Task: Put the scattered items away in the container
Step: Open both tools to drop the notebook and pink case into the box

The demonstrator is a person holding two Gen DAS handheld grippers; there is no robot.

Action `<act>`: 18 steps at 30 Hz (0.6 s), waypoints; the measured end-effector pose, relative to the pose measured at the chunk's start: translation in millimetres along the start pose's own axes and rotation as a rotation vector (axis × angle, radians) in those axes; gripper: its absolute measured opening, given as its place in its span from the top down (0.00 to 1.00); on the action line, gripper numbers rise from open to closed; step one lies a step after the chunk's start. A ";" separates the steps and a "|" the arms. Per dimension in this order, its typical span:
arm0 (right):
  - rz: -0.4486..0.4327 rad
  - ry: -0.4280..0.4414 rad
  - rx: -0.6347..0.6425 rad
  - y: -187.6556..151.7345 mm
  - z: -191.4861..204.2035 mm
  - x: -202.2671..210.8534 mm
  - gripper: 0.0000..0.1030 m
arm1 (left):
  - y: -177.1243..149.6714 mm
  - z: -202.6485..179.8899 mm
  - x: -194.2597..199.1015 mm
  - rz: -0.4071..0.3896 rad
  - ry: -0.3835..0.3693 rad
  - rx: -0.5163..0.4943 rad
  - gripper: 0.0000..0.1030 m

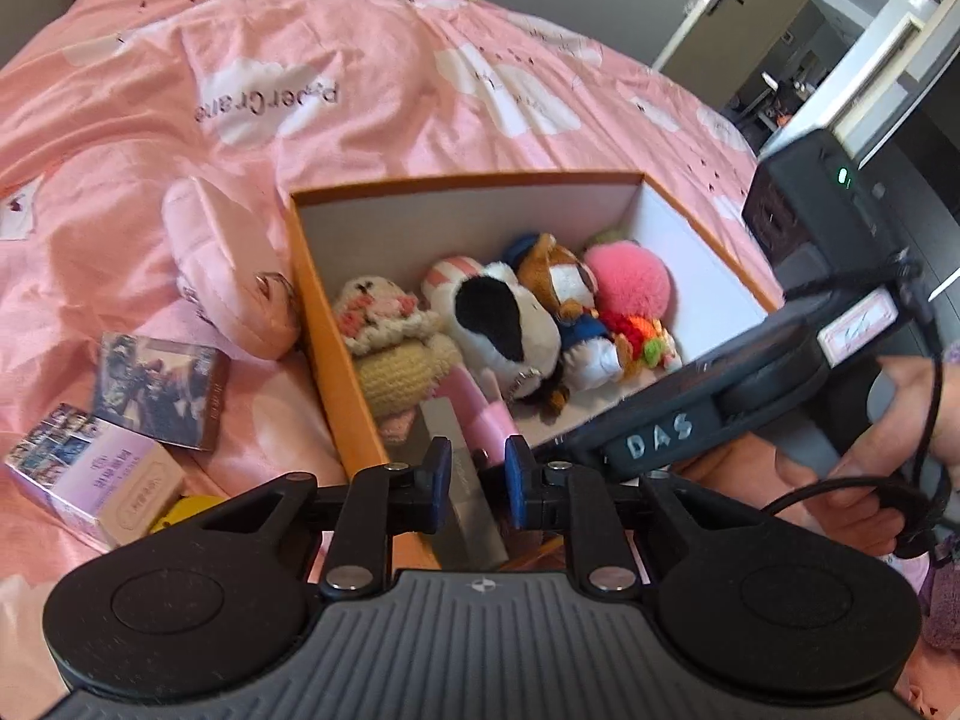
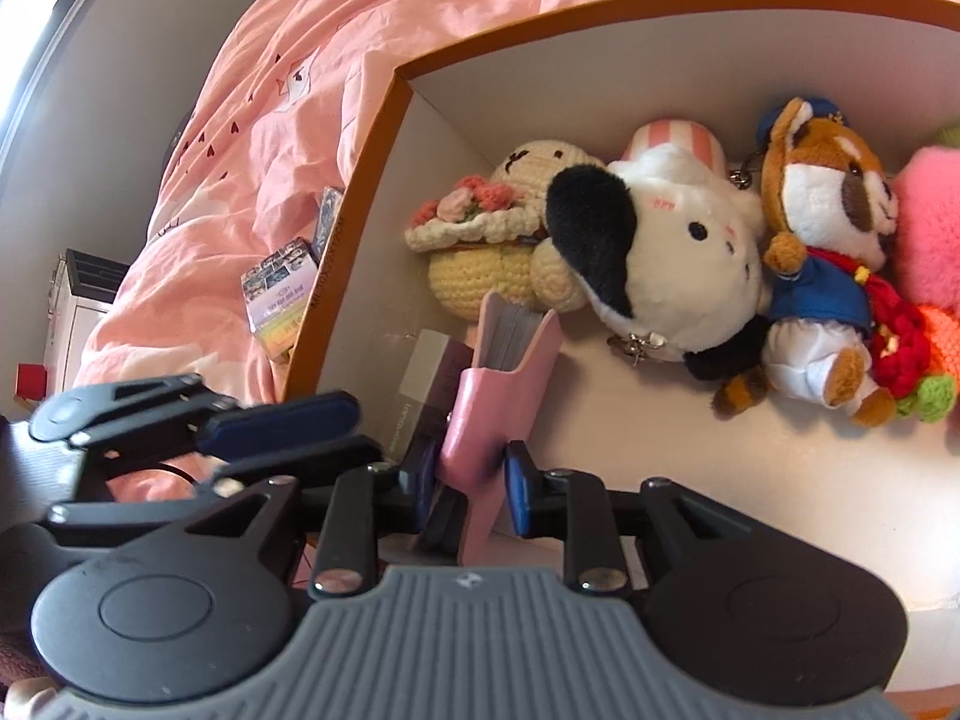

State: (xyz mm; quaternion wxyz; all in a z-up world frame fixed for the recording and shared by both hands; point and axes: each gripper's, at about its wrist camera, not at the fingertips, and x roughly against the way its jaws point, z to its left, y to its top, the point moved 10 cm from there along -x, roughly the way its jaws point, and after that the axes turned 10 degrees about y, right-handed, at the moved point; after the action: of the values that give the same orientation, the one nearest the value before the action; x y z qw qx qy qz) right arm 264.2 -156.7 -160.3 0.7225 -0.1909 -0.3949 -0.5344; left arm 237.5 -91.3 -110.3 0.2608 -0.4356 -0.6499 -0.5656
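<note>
At lower left of the left-wrist view, two card boxes (image 1: pixel 153 390) on the pink bedspread (image 1: pixel 360 60) look light, stiff and slick: best pinched across their flat faces. The orange box (image 1: pixel 336 360) at centre holds five soft plush toys (image 1: pixel 510 312). The left gripper (image 1: pixel 477 483) is narrowly parted on nothing; the right gripper (image 2: pixel 468 483) straddles a limp pink card holder (image 2: pixel 480 408), whether clamped I cannot tell.

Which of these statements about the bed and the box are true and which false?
1. The orange cardboard box with a white inside sits on a pink bed cover. True.
2. The black-and-white plush dog lies outside the box. False: it lies inside, beside the cream crochet doll.
3. The right claw has the pink card holder between its fingers. True.
4. Nothing is left outside the box. False: a dark printed card box and a lilac printed card box lie on the cover.
</note>
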 end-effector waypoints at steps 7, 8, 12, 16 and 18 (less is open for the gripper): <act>0.067 -0.087 0.132 -0.9 14.1 -2.1 0.74 | 15.9 34.6 21.1 -0.093 0.056 0.087 0.79; 0.082 -0.093 0.146 -1.4 15.9 -1.4 0.74 | 17.0 38.3 22.0 -0.095 0.057 0.097 0.79; 0.146 -0.061 0.216 -5.3 33.6 3.0 0.91 | 14.9 46.7 20.4 -0.096 0.056 0.120 0.79; 0.177 -0.072 0.308 -7.9 58.6 -1.2 0.99 | 11.6 51.0 16.5 -0.085 0.046 0.139 0.79; 0.189 -0.095 0.290 -5.4 52.6 -6.3 0.95 | 10.7 53.0 18.8 -0.091 0.038 0.144 0.79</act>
State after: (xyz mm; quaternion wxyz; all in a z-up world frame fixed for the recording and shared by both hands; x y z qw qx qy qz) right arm 239.1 -118.0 -133.6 0.7701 -0.1462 -0.4817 -0.3919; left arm 245.8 -35.4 -101.1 0.2780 -0.3748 -0.7030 -0.5366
